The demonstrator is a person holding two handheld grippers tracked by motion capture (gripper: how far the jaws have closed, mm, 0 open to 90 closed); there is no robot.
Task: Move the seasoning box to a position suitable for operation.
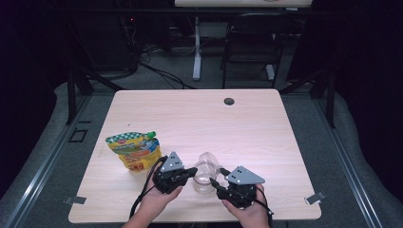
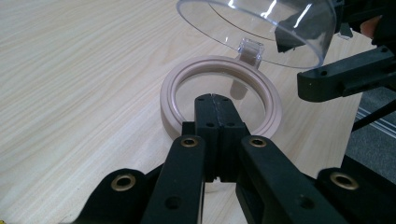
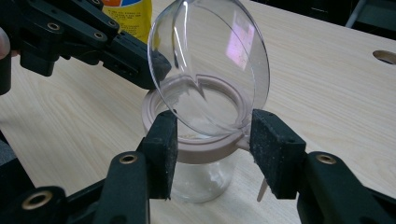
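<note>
Nearest the camera, low in the high view, two hands hold the grippers around a clear glass jar [image 1: 204,178] at bottom centre of the frame. At left centre lies a yellow snack pouch [image 1: 134,149]. Beside it, the left gripper [image 1: 190,172] has its jaws pressed together, tips over the jar's beige collar [image 2: 173,91]. The hinged clear lid [image 3: 212,70] stands tipped open. At right, the right gripper [image 3: 212,144] spreads its jaws either side of the collar, apparently not clamping. This looks like opening or steadying the jar; next likely calls for holding the collar firm. The pale wood table [image 1: 256,123] fills mid-frame; a dark chair [image 1: 252,40] stands at the top.
</note>
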